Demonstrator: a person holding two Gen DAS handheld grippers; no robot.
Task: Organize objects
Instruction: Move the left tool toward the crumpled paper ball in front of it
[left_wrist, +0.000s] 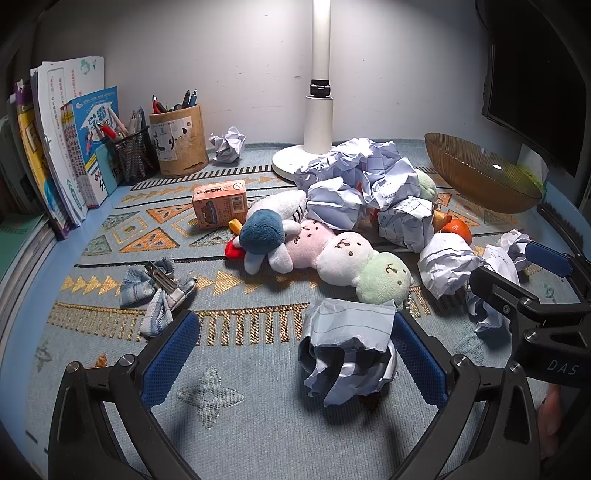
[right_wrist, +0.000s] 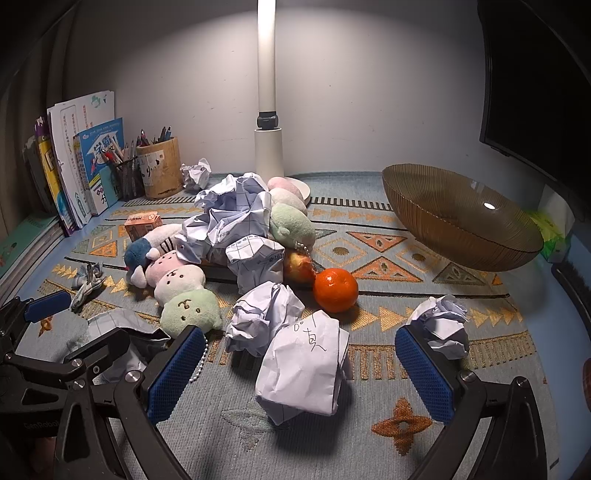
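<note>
Both your grippers are spread wide over the cluttered table (right_wrist: 424, 258).

Your left gripper (left_wrist: 295, 354) brackets a crumpled paper ball (left_wrist: 347, 350), which touches the right pad only. Your right gripper (right_wrist: 299, 365) frames a folded paper wad (right_wrist: 303, 369), touching neither pad. An orange (right_wrist: 336, 290) sits beyond it, beside the plush toys (right_wrist: 184, 291); the brown bowl (right_wrist: 458, 221) stands well apart.

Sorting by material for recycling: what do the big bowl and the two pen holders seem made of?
Bowl: amber, ribbed, translucent with a glossy highlight, so glass or clear plastic. Round pen holder: matte tan with grain, likely bamboo. Black pen holder: see-through lattice, likely metal mesh.
</note>
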